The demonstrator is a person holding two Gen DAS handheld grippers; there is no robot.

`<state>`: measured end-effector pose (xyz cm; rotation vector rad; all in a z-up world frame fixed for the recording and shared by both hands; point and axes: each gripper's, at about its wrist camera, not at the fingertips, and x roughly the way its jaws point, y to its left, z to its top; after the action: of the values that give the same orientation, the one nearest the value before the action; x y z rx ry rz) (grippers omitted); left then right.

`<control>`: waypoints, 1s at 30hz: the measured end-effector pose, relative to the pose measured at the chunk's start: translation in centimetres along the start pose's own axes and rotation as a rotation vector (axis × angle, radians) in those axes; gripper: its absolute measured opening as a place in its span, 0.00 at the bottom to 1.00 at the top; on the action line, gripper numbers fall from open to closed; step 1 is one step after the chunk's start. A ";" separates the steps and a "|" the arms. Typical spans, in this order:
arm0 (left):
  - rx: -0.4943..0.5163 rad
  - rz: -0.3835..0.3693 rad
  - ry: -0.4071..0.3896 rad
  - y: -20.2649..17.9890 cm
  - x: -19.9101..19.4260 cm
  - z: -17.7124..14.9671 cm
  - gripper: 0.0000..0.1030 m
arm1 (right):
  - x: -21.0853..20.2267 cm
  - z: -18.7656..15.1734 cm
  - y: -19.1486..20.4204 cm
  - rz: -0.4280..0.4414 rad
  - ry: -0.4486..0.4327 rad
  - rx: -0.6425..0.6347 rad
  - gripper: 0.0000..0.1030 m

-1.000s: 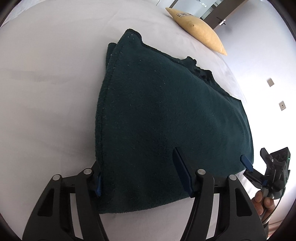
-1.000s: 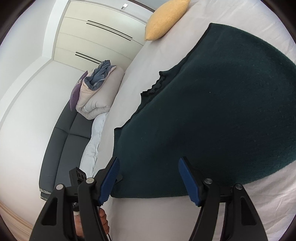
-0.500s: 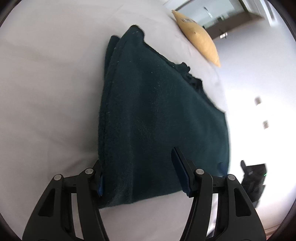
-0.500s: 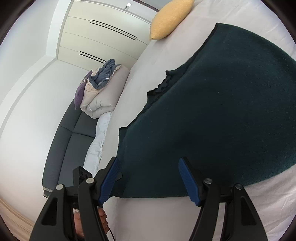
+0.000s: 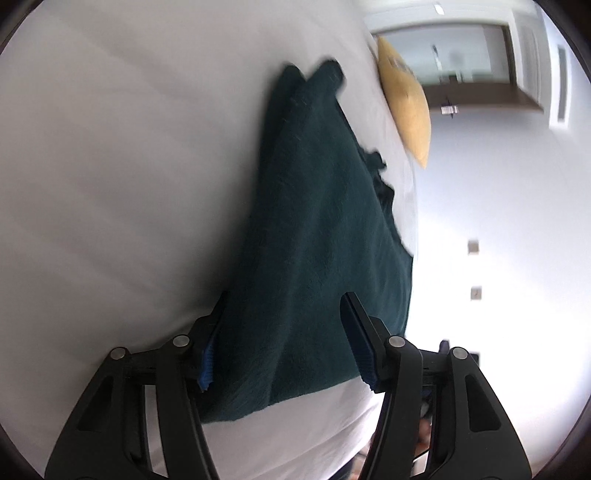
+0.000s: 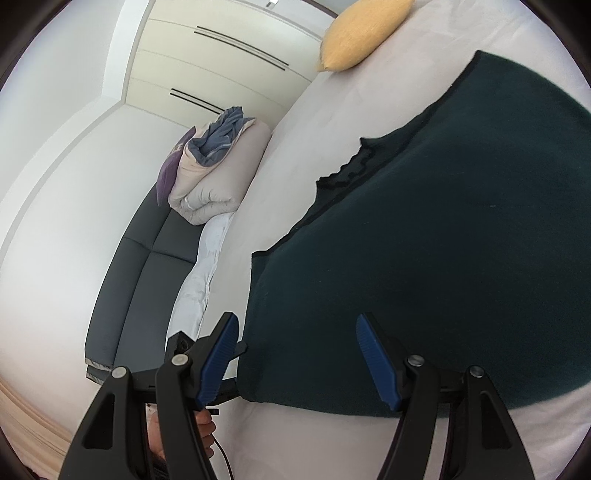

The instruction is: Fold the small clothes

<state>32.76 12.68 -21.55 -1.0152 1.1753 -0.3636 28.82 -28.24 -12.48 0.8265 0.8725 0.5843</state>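
One dark green garment (image 5: 317, 236) lies half-folded on the white bed (image 5: 110, 166). Since a second ago the left gripper (image 5: 284, 339) has rolled and dropped over its near corner, jaws narrowing around the fabric without pinching it yet. The right gripper (image 6: 295, 354) hovers unclenched, empty. One yellow pillow (image 6: 362, 33).

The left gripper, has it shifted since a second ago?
Yes. The left gripper has rolled: the yellow pillow and the wall now sit tilted in its view.

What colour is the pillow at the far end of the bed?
Yellow pillow; it shows best in the right wrist view.
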 end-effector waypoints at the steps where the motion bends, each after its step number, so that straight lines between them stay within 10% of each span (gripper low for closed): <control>1: 0.014 -0.010 0.009 -0.3 0.4 0.0 0.55 | 0.4 0.1 0.2 0.001 0.007 -0.002 0.68; 3: 0.014 -0.057 0.024 -0.3 1.2 0.1 0.55 | 1.6 0.6 0.6 0.011 0.024 -0.010 0.68; 5: 0.001 -0.074 0.012 -0.1 1.4 0.1 0.28 | 2.6 1.4 0.9 0.006 0.034 -0.009 0.68; 9: 0.026 -0.055 -0.002 0.2 1.6 -0.2 0.14 | 5.5 3.0 1.7 -0.008 0.092 -0.032 0.68; 15: 0.066 -0.044 -0.045 -0.7 1.1 -0.2 0.11 | 10.7 4.1 0.5 -0.154 0.225 -0.058 0.59; 24: 0.212 0.024 -0.090 -7.9 1.4 -0.6 0.11 | 10.2 4.5 -1.3 -0.080 0.222 -0.039 0.45; 30: 0.456 0.092 -0.061 -18.7 5.6 -2.2 0.11 | 4.3 9.1 -3.9 0.073 0.085 0.111 0.72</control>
<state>37.70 -2.31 -9.82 -0.5696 1.0187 -0.4970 39.16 -30.75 -14.05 0.9431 0.9624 0.6433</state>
